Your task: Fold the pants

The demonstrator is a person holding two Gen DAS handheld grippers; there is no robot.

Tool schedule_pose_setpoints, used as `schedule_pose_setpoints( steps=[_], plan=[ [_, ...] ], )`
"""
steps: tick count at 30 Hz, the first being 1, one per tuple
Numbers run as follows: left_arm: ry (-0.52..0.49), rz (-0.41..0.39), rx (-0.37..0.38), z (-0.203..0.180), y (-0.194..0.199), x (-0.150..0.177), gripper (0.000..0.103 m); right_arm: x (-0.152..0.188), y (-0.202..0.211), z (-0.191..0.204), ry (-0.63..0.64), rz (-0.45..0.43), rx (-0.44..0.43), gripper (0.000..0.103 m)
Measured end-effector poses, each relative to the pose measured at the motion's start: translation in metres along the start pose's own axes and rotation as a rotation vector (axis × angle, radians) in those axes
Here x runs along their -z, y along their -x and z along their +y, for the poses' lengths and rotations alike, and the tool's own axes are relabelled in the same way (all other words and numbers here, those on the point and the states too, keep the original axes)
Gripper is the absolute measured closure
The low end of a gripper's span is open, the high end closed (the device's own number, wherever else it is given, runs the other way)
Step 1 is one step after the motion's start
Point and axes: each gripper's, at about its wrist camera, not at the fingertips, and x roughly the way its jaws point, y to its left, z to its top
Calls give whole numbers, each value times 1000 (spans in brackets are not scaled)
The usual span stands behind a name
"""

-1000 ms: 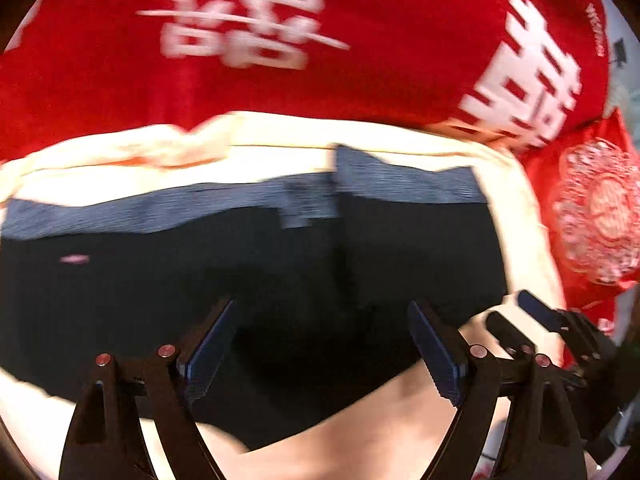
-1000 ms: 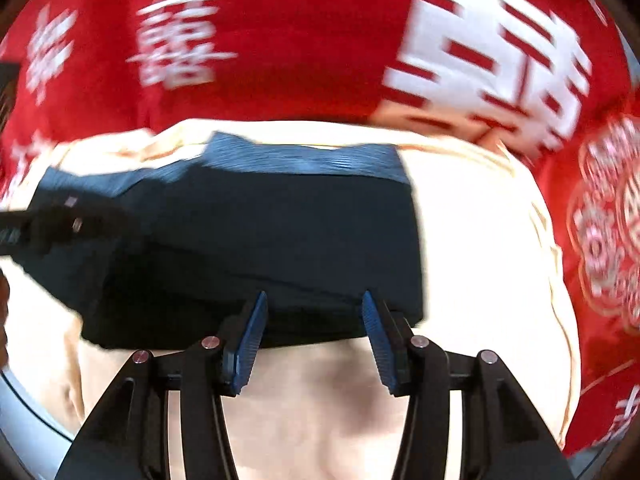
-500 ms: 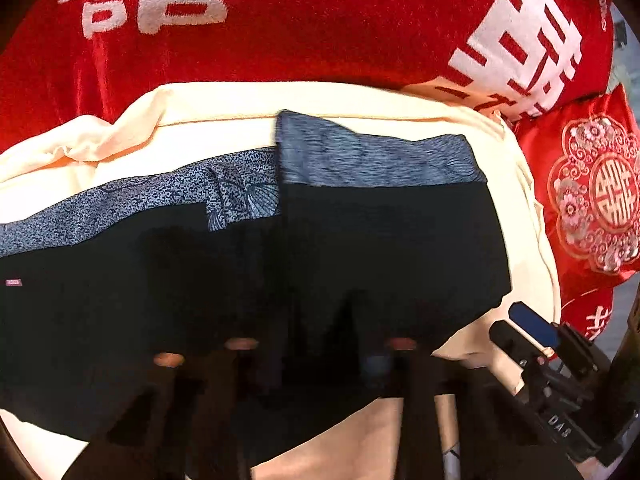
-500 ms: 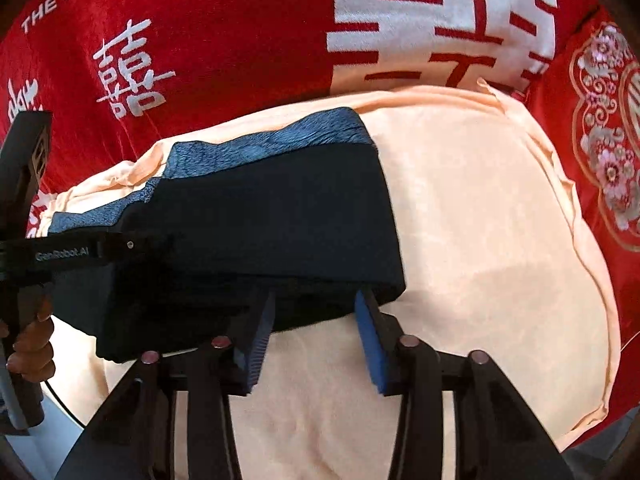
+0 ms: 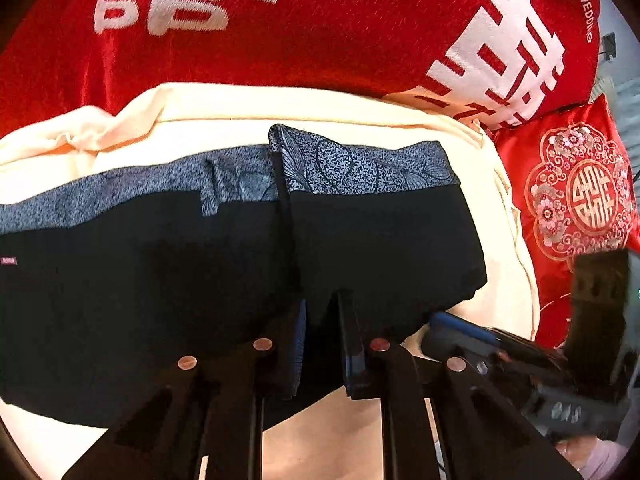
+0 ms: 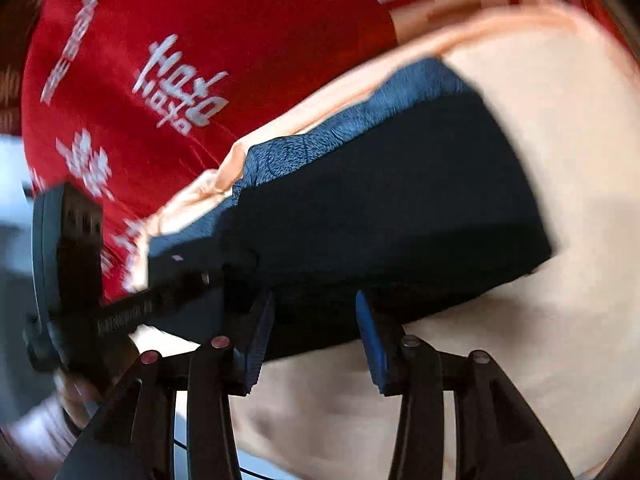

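Clamped on the near hem of the black pants (image 5: 200, 280), my left claw (image 5: 322, 316) pinches cloth; my right claw (image 6: 316, 320) is opening astride that hem. Beyond, pants lie on cream sheet (image 5: 360, 112), red blanket (image 5: 320, 32) behind.

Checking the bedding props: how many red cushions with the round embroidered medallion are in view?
1. The red cushion lies at the right edge of the left wrist view, beside the cream sheet; others may be hidden outside the frame.
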Motion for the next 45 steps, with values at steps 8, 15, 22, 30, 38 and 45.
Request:
schedule_pose_setpoints(
  steps=[8, 15, 22, 30, 38, 45],
  plan=[
    [1, -10, -3, -5, 2, 2, 87, -6, -12, -15, -232, -26, -126, 94],
    [4, -15, -54, 7, 7, 14, 87, 11, -31, 4, -145, 28, -62, 95],
    [19, -9, -166, 17, 0, 34, 73, 27, -45, 13, -48, 107, -16, 96],
    [-25, -94, -225, -4, 36, 10, 56, -8, 26, 26, 145, -10, 179, 95],
    [-47, -129, -282, -39, -17, -54, 56, -94, 7, 3, 144, -39, 208, 95],
    [-71, -84, -354, -29, -48, -33, 56, -62, -26, -19, 97, 40, 152, 95]
  ],
)
